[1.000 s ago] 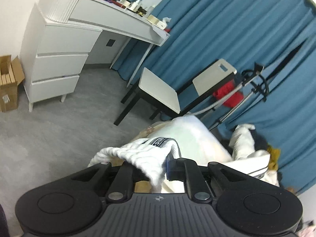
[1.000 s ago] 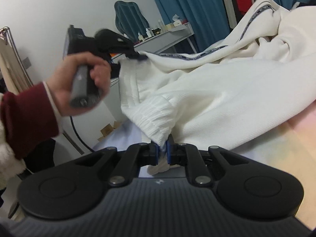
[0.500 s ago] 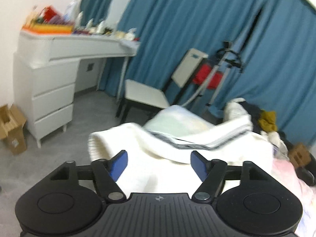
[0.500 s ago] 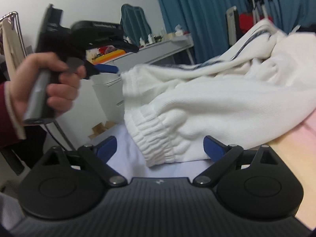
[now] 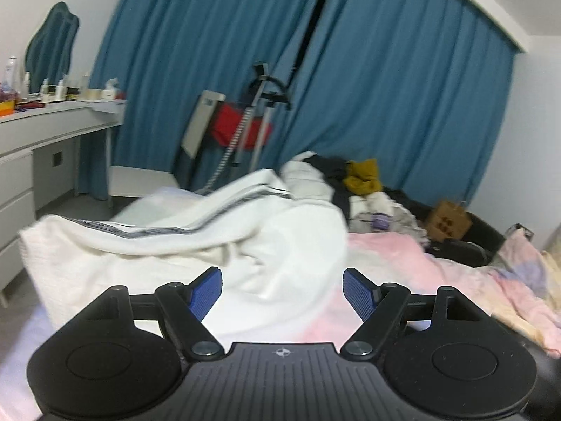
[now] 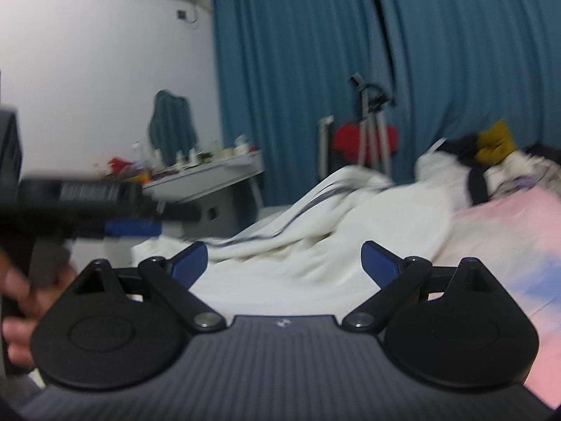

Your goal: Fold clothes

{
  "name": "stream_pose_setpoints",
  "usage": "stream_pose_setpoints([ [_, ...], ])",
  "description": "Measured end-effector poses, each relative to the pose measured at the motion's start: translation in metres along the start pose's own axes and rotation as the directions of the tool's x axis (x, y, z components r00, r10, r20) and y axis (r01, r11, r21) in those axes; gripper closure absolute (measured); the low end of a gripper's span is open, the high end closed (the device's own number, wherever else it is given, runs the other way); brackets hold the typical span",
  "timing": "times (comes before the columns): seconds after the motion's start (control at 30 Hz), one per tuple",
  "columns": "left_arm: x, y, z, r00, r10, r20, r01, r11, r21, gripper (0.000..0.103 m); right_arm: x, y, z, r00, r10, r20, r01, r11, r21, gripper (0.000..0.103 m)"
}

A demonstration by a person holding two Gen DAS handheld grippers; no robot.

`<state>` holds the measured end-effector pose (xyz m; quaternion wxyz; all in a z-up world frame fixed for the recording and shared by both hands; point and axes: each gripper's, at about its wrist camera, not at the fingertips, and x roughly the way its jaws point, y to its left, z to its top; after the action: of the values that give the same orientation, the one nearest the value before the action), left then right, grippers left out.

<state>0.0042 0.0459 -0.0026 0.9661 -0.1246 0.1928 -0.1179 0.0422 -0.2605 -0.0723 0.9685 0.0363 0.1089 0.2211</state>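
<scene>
Pink bedspread (image 5: 438, 273) across the bed; white striped garment (image 5: 196, 245) heaped on its near end. Left gripper (image 5: 282, 293) and right gripper (image 6: 284, 263), fingers (image 5: 205, 291) spread wide, released, above the cloth.

Left of the right gripper's fingers, the other black handheld gripper (image 6: 87, 207) is motion-blurred; the bare hand (image 6: 17, 301) holding it is cut off by the edge.
</scene>
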Motion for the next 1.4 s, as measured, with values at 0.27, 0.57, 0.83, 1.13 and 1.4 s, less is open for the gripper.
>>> stream_pose_setpoints([
  [0.27,0.042,-0.034,-0.059,0.997,-0.015,-0.072,0.02,0.998,0.066,0.024,-0.025,-0.074,-0.009,0.991,-0.136,-0.003,0.136,0.99,0.023,0.007],
  [0.57,0.075,-0.028,-0.068,0.996,0.045,-0.076,-0.035,0.99,0.135,0.024,-0.017,-0.087,-0.012,0.985,-0.167,0.033,0.167,0.986,0.008,0.007],
  [0.83,0.134,-0.029,-0.059,0.989,0.092,-0.118,-0.065,0.975,0.212,0.024,-0.033,-0.108,-0.006,0.954,-0.296,0.049,0.294,0.955,0.035,0.007],
  [1.13,0.256,-0.062,-0.054,0.991,0.079,-0.113,-0.039,0.947,0.319,0.024,-0.041,-0.134,-0.016,0.928,-0.372,-0.006,0.367,0.915,0.169,0.007],
  [1.4,0.399,-0.117,-0.046,0.983,0.119,-0.139,-0.052,0.91,0.41,0.024,-0.007,-0.164,-0.036,0.919,-0.373,-0.13,0.394,0.888,0.239,0.007],
])
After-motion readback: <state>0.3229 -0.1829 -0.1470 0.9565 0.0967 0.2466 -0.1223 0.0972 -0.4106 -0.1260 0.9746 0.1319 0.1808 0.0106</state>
